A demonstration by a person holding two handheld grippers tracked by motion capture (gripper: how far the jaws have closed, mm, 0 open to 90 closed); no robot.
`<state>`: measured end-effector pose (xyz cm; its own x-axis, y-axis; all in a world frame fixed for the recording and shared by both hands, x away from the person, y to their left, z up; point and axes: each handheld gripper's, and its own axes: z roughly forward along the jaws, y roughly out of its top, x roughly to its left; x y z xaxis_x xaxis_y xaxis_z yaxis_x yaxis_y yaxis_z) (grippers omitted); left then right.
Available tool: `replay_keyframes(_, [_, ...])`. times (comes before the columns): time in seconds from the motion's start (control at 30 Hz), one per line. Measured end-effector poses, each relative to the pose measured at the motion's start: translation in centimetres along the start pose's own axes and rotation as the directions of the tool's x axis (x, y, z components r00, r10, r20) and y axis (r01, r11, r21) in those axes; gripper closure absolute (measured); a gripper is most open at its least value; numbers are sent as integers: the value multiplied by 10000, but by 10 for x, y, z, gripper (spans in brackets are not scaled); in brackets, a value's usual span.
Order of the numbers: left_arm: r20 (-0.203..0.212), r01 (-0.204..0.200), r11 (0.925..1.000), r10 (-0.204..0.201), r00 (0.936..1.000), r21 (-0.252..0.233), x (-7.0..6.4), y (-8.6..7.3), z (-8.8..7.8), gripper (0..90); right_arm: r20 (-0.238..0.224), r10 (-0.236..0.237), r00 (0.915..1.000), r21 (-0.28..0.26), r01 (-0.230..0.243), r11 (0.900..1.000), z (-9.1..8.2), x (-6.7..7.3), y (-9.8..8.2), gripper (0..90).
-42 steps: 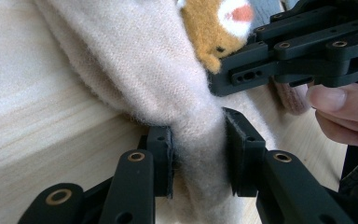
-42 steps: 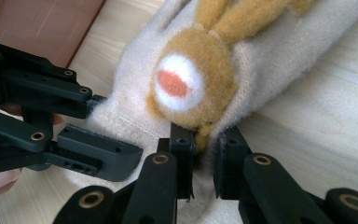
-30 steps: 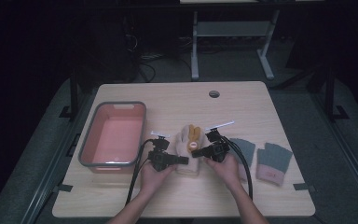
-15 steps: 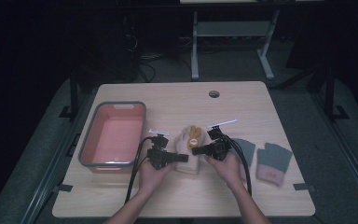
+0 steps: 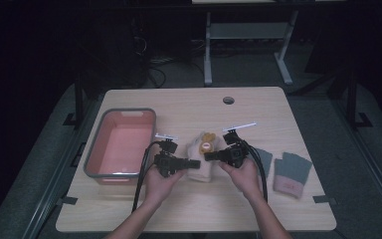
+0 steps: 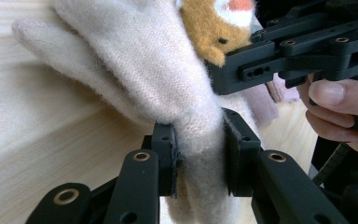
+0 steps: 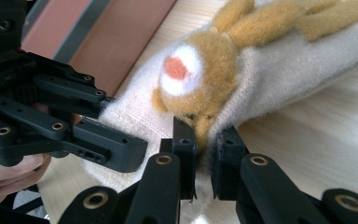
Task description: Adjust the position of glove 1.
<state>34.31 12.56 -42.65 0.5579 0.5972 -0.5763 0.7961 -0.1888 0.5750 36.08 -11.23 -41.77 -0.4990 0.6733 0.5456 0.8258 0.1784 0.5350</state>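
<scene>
The table (image 5: 194, 209) carries, from left to right, a pink bin (image 5: 122, 144), a cream mitten (image 5: 202, 158) at mid-table, and two grey mittens (image 5: 291, 172) near the right edge. Against the earlier high views, the bin and the grey mittens lie as they did, while both hands sit a little higher with the cream mitten between them; its cuff end looks lifted off the wood, though how far cannot be told.

The mitten, with an orange plush animal (image 7: 198, 81) on its back, hangs between the two grippers. The left gripper (image 6: 199, 154) pinches a thick fold of the cream knit, its pads pressed into the wool on both sides. The right gripper (image 7: 204, 154) is nearly pressed together, nipping a thin edge of the mitten just under the animal's face. In the high view the left gripper (image 5: 191, 163) and right gripper (image 5: 213, 156) point toward each other, close together over the mitten's near end.
</scene>
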Motion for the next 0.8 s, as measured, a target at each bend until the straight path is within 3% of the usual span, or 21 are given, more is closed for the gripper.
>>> replay_keyframes(0.33, [170, 14, 9998, -10, 9999, -211, -1, 4, -10, 698, -82, -200, 9998, 10, 200, 9998, -3, 8, 9, 821])
replay_keyframes(0.8, [295, -37, 9995, 46, 9996, -311, 0, 11, -18, 698, -318, -113, 9994, -99, 110, 9999, -5, 10, 17, 821])
